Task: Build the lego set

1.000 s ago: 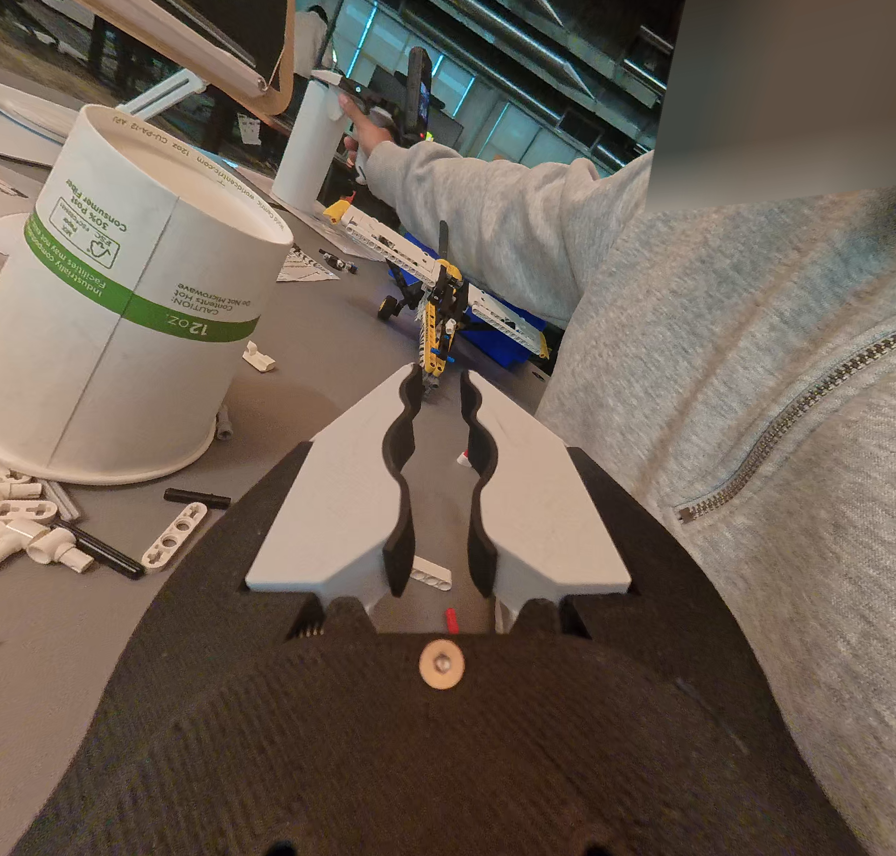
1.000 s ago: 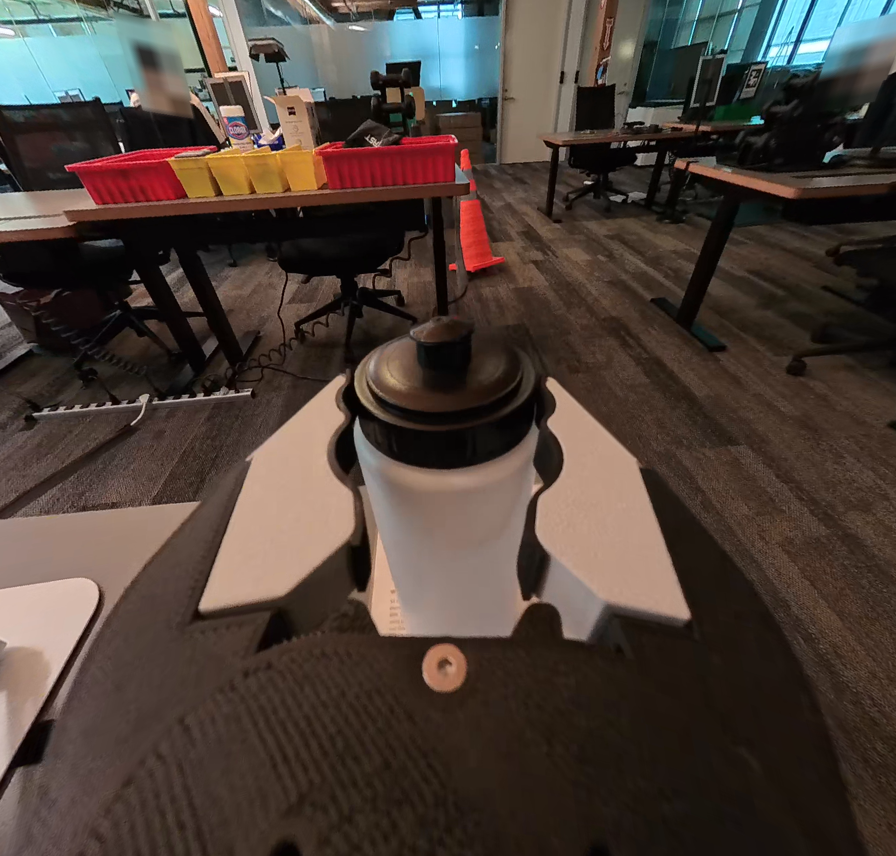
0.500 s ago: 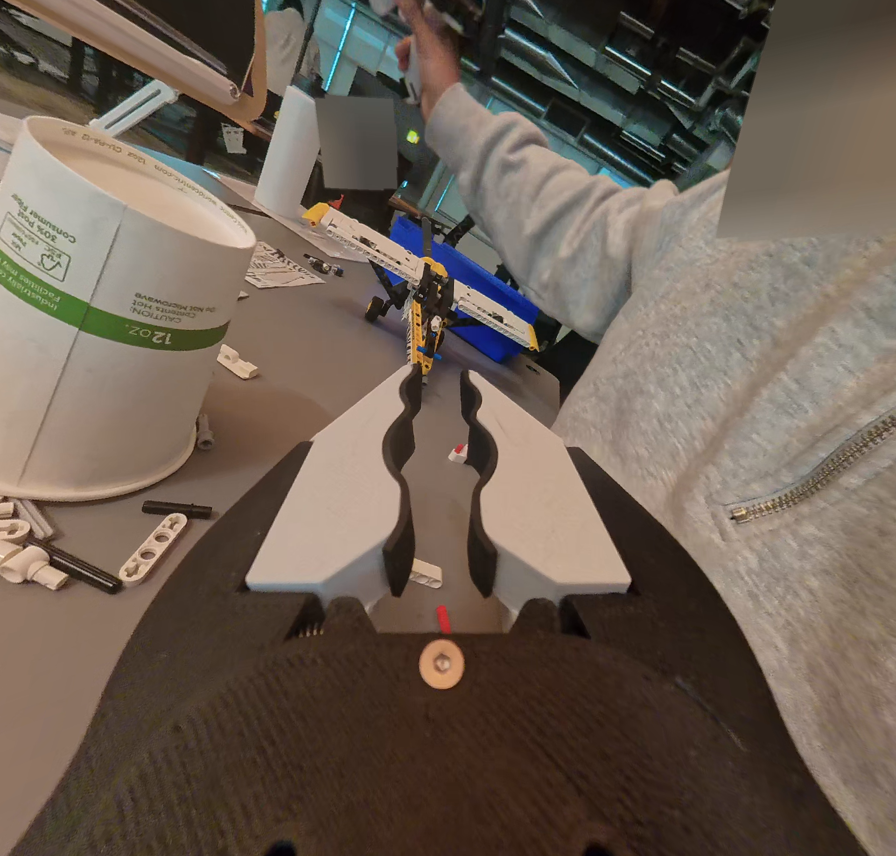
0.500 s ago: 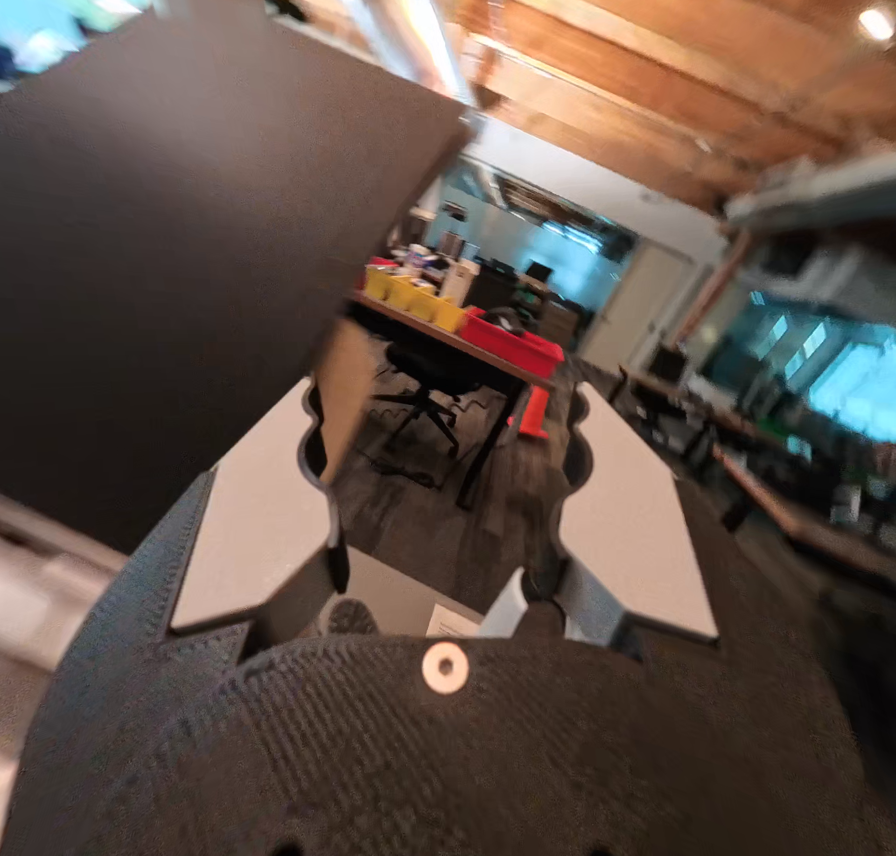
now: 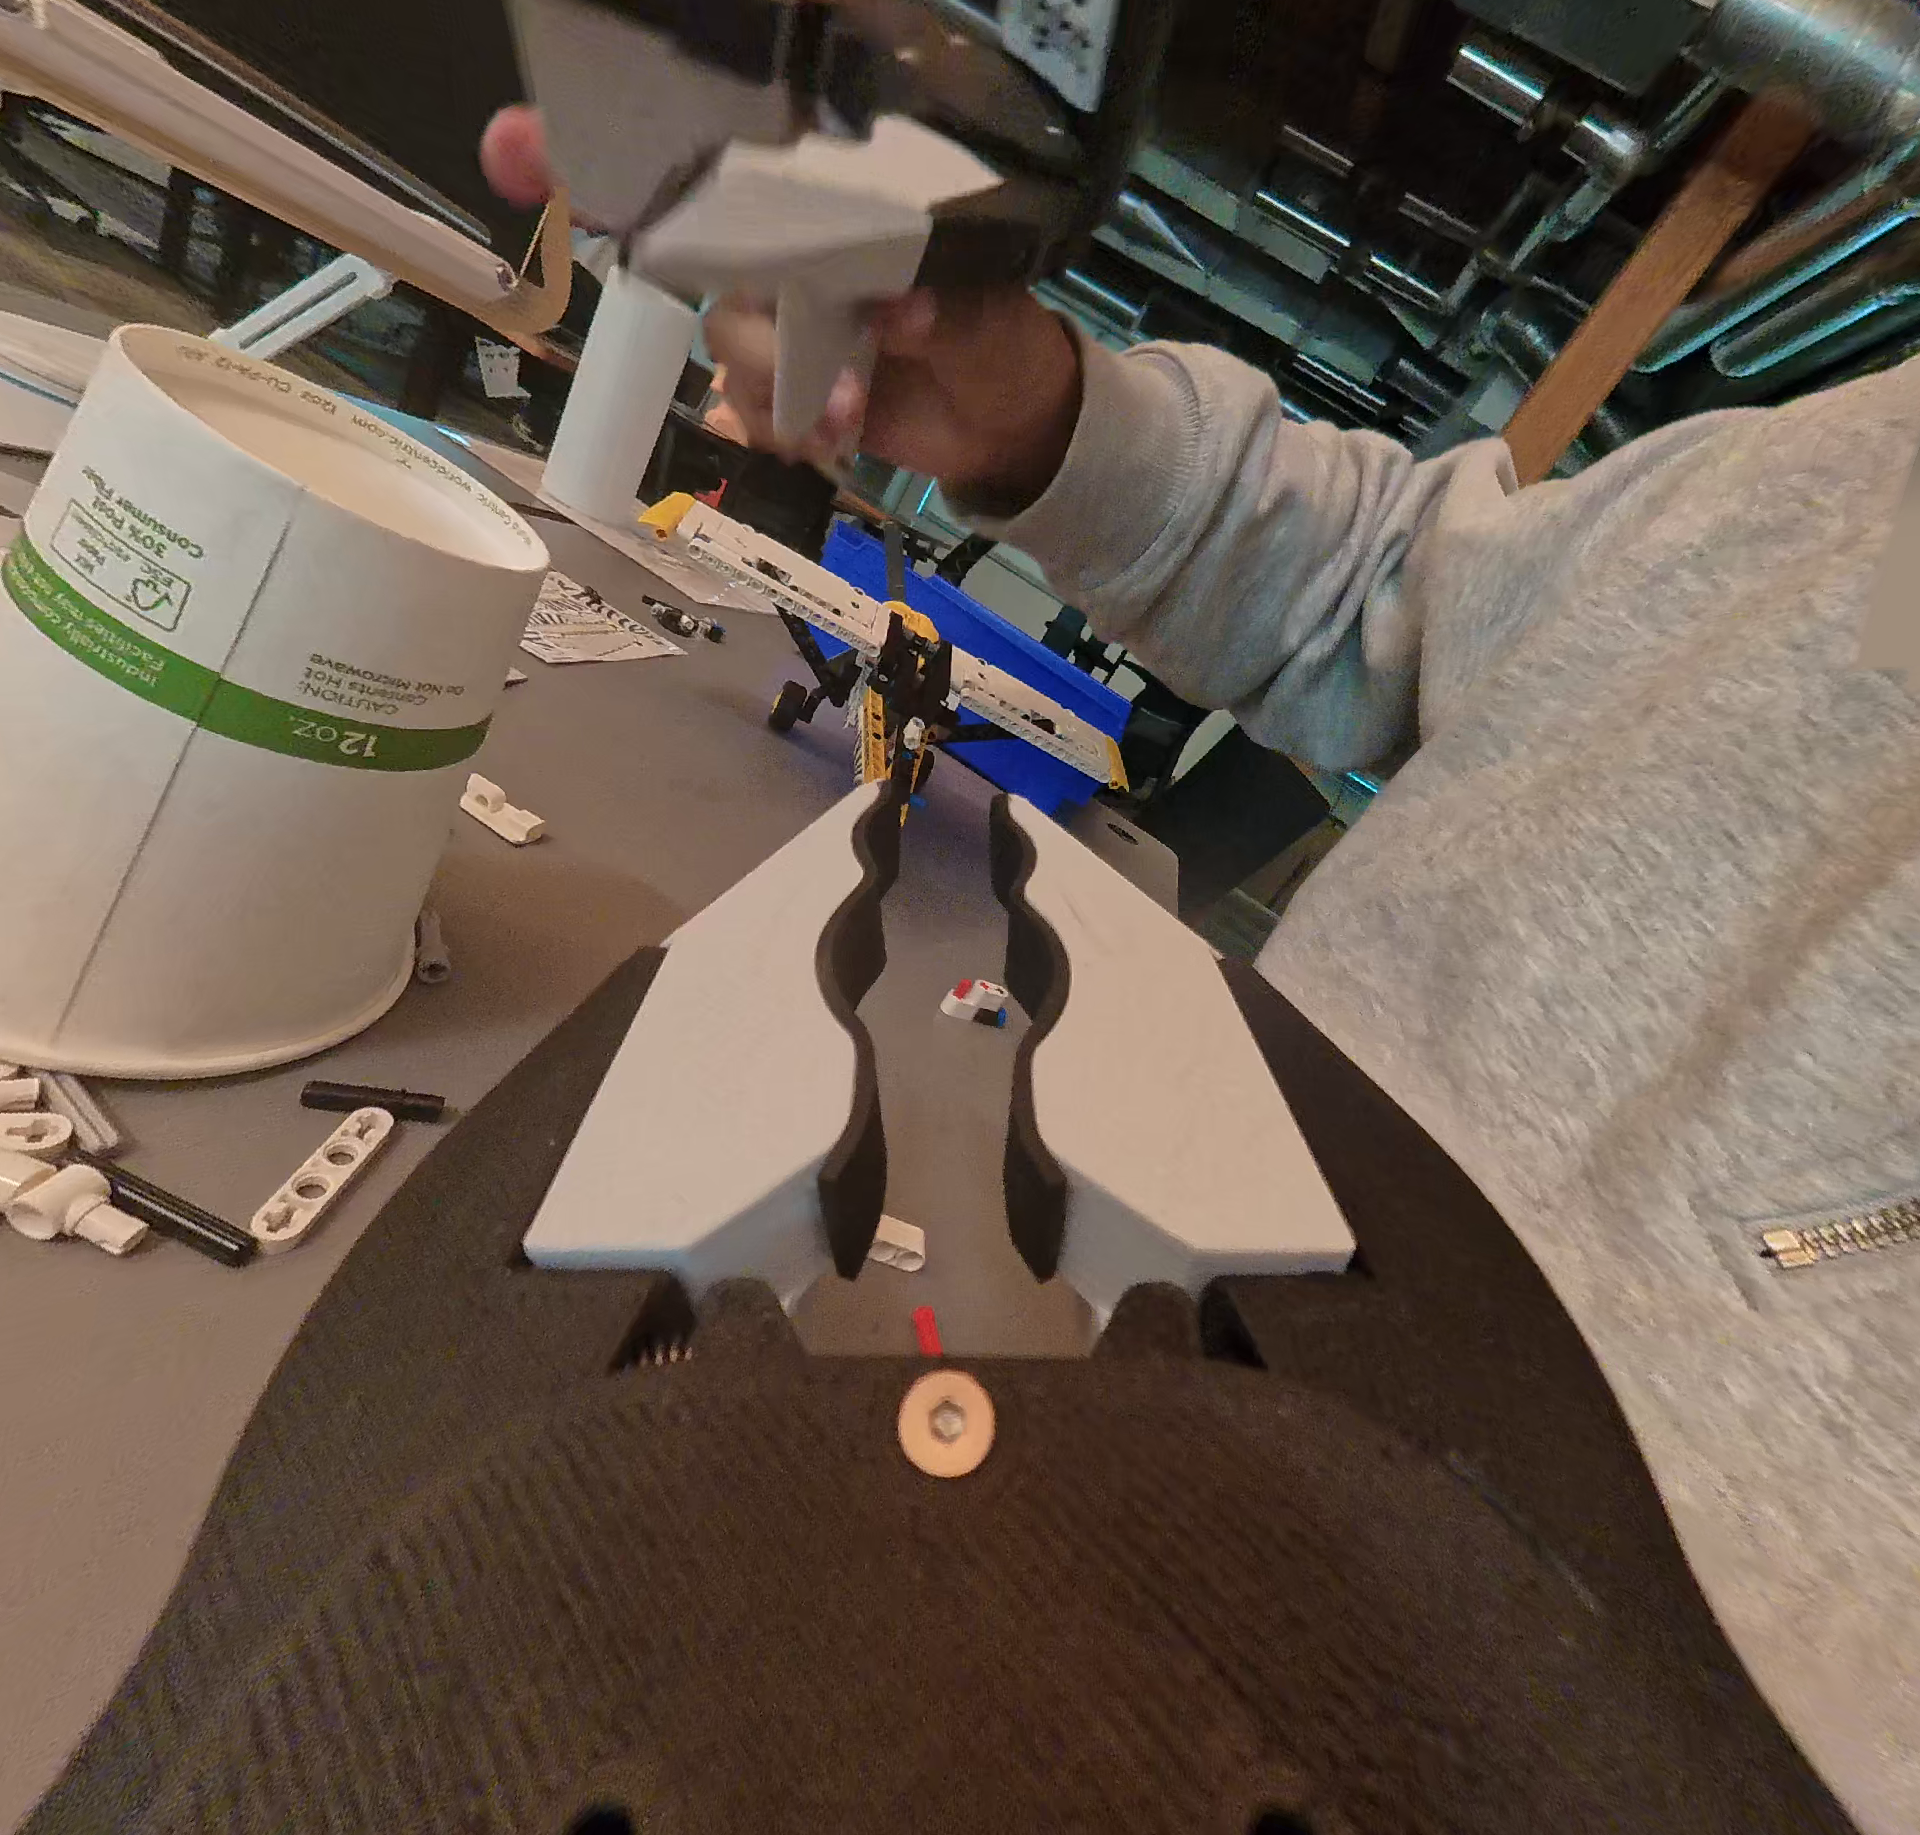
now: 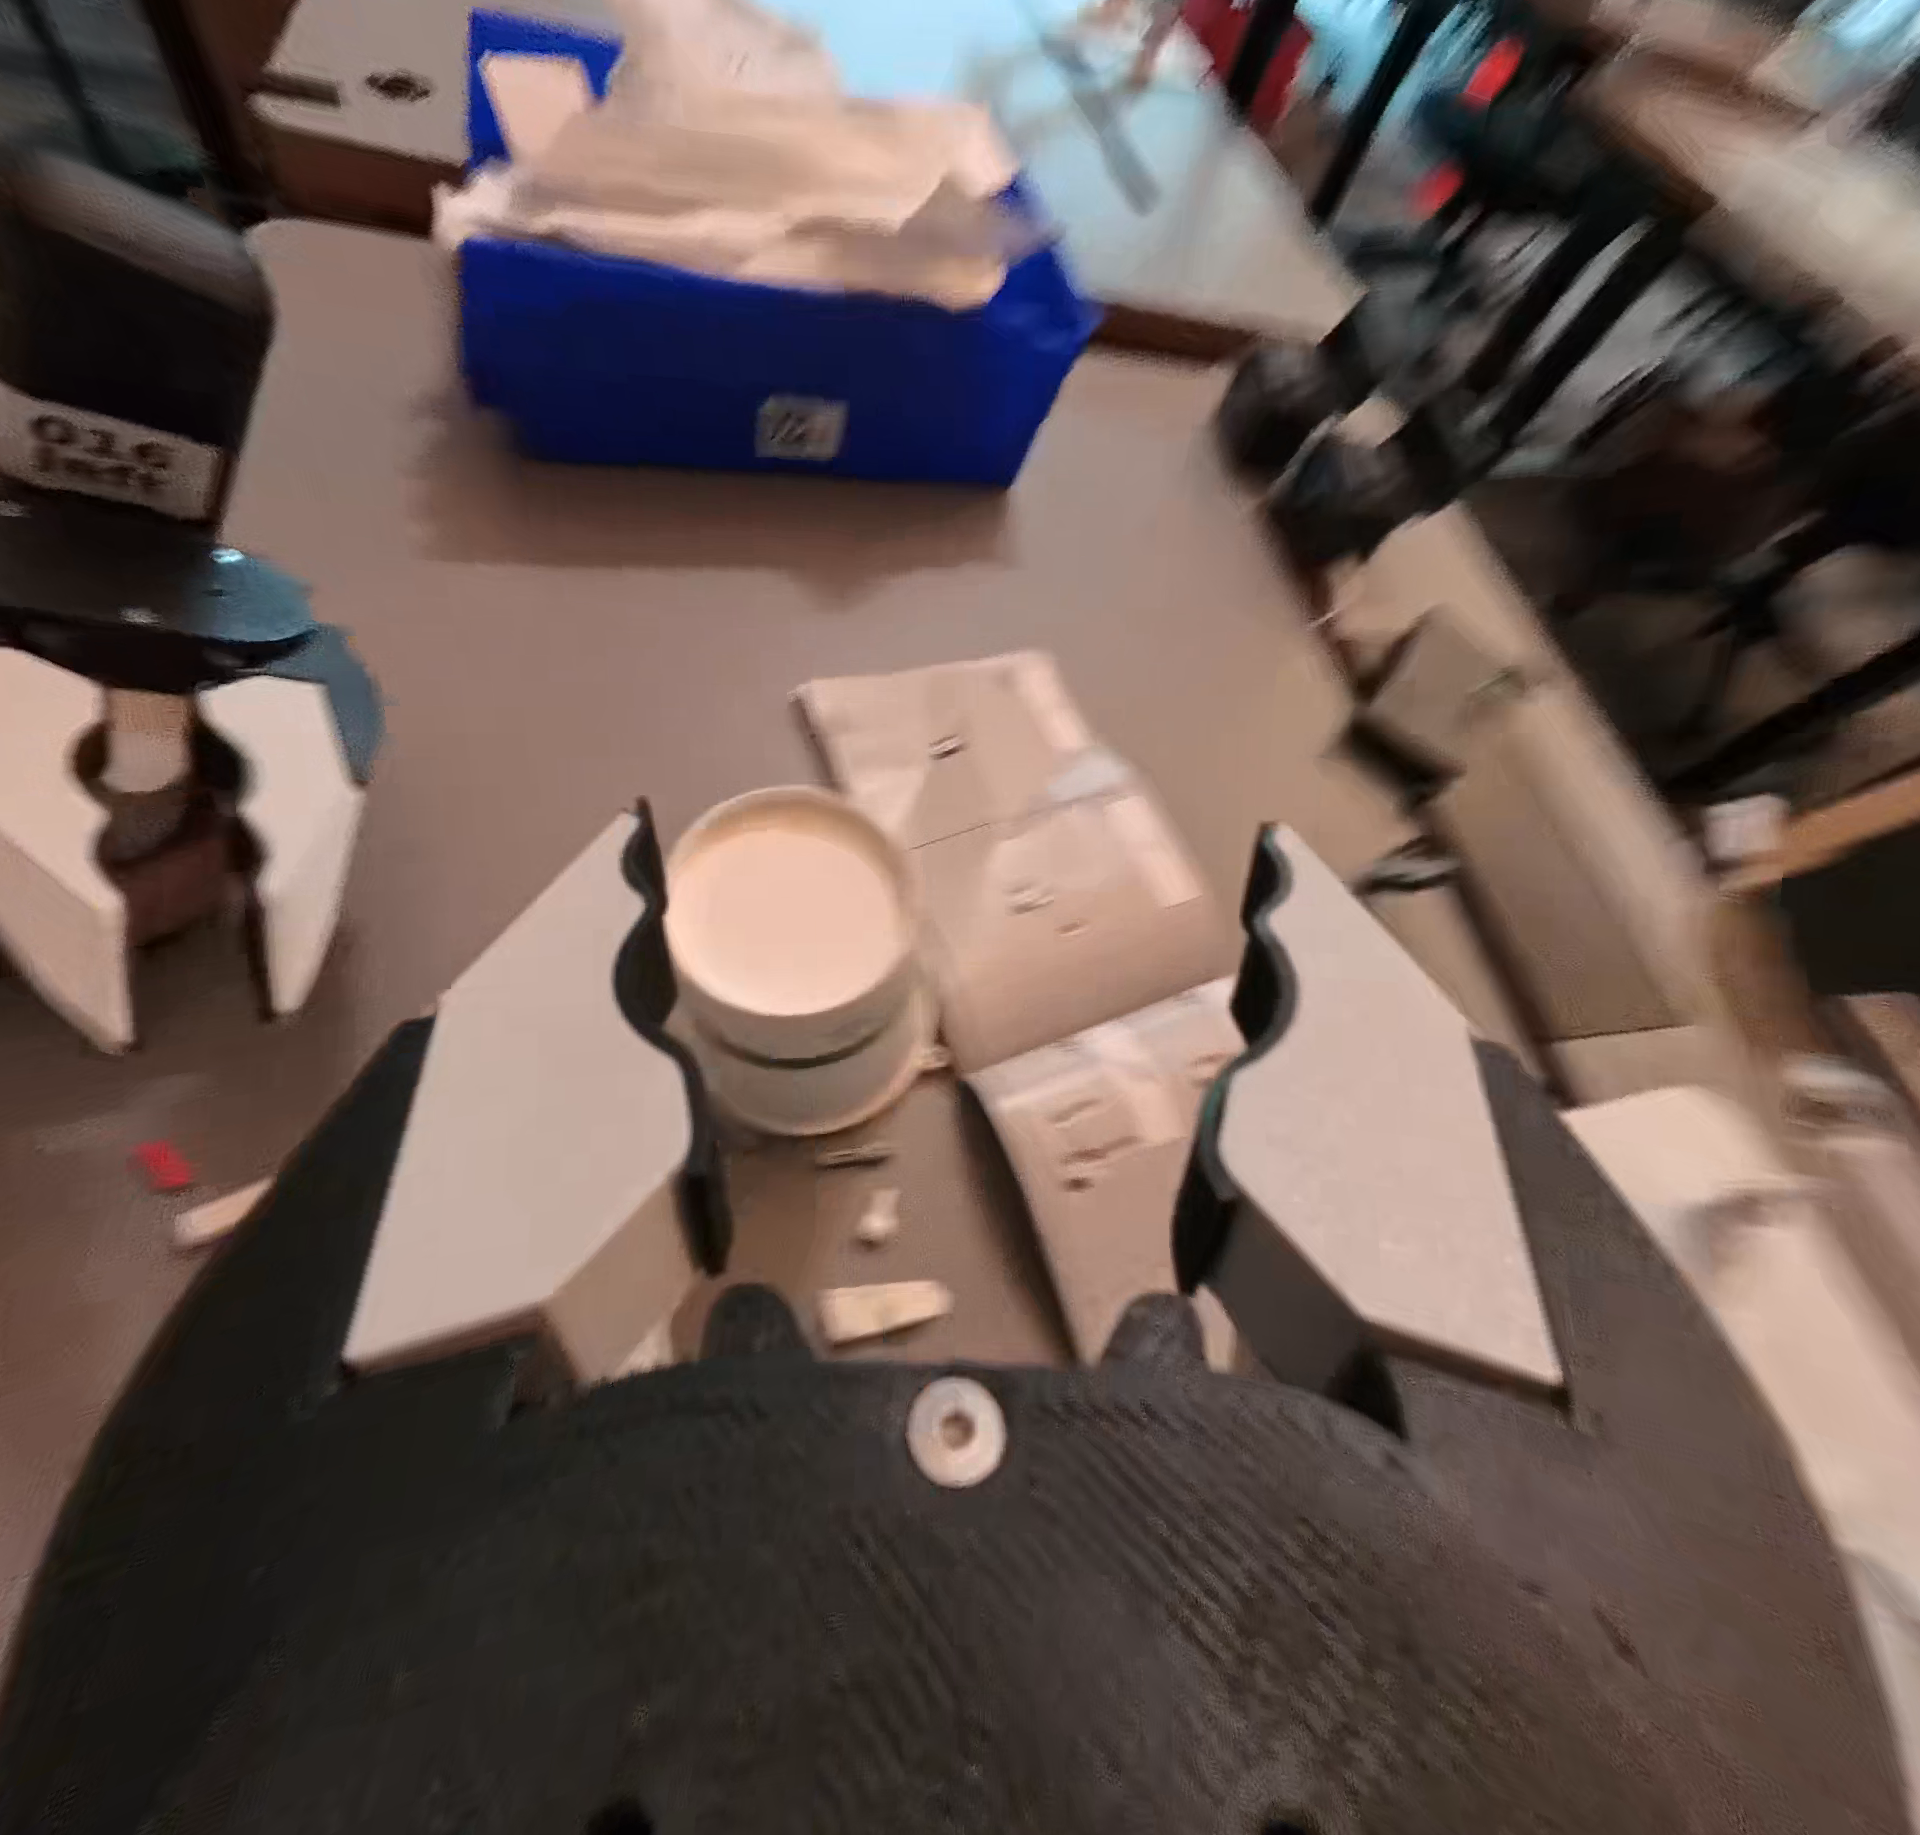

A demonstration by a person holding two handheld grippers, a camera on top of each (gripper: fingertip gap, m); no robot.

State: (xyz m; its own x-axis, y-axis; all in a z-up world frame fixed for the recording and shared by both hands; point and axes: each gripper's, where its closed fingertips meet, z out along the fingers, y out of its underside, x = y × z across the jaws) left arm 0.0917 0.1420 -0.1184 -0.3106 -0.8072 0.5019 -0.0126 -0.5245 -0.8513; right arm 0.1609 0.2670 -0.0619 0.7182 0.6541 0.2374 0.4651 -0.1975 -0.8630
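Observation:
The partly built lego plane point(image 5: 894, 663), white wings with yellow tips and a yellow-black body, stands on the grey table just beyond my left gripper point(image 5: 943, 803). The left gripper's jaws stand a narrow gap apart with nothing between them. Small loose pieces point(image 5: 971, 1001) lie on the table under the gap. My right gripper point(image 6: 951, 829) is wide open and empty, high above the table and pointing down. It also shows overhead in the left wrist view point(image 5: 779, 206), held in a hand. The right wrist view is blurred.
A white paper cup point(image 5: 239, 705) stands left of the left gripper, with loose white and black pieces point(image 5: 322, 1177) at its foot. A blue bin point(image 6: 748, 362) sits at the far side, folded instruction sheets point(image 6: 1039, 902) beside the cup point(image 6: 790, 944). A grey-sleeved arm point(image 5: 1299, 590) crosses at right.
The right gripper let go of a white bottle with a black cap, opened wide, and swung up and over the table to point down. The left gripper has barely shifted.

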